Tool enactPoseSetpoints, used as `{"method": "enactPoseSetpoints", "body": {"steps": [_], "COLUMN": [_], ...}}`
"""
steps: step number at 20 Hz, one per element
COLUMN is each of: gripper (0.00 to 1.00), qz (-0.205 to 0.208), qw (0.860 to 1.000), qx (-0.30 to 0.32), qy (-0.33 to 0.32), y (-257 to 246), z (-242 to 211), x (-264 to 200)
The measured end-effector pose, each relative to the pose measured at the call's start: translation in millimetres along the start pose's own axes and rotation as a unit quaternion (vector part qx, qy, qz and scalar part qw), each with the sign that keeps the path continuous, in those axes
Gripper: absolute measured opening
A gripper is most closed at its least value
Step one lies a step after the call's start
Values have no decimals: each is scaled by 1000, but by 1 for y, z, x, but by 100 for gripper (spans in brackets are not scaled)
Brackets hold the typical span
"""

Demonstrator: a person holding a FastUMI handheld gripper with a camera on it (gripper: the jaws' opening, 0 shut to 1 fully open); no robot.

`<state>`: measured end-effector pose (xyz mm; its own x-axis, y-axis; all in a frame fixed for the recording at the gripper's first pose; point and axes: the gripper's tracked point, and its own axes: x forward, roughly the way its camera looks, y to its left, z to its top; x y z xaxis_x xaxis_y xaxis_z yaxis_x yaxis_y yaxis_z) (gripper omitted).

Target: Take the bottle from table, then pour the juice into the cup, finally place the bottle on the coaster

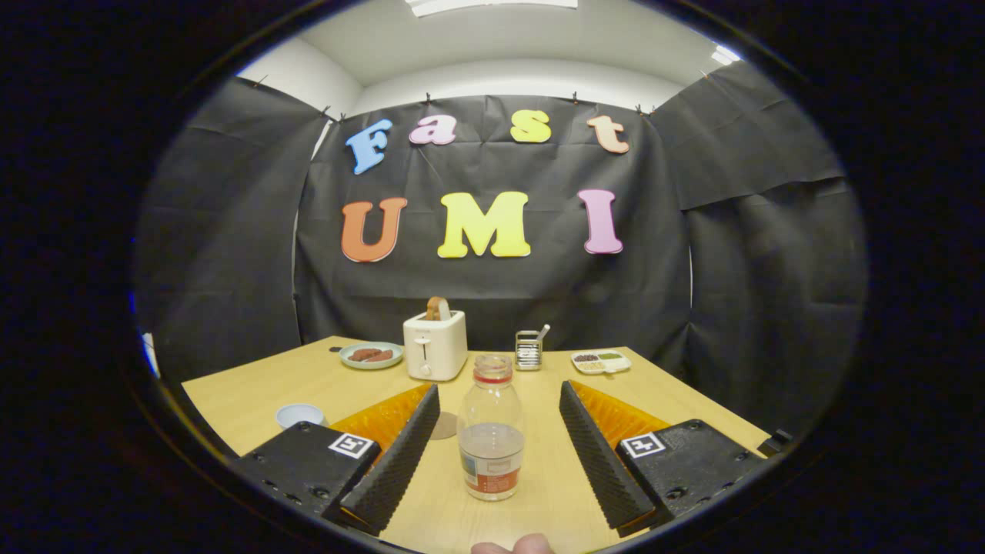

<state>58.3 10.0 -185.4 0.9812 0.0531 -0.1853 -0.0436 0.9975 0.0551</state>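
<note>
The claw [499, 431] stands wide open around 1 upright bottle [491, 431] on the counter [254, 385], 1 cup [299, 415] beside it.

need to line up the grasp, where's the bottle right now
In the gripper view the bottle stands upright on the table between the open fingers of the hand-held gripper, touching neither, with the toaster beyond it.
</note>
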Motion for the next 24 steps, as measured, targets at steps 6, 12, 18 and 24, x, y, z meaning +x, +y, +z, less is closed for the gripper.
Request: {"method": "enactPoseSetpoints", "body": {"steps": [6,12,18,24], "gripper": [100,100,92,80], "qz": [2,1,4,7], "qw": [999,996,995,995], "qx": [11,36,35,24], "qy": [44,78,97,101], "y": [7,6,10,16], "z": [-48,-75,-87,-81], "x": [30,49,57,56]}}
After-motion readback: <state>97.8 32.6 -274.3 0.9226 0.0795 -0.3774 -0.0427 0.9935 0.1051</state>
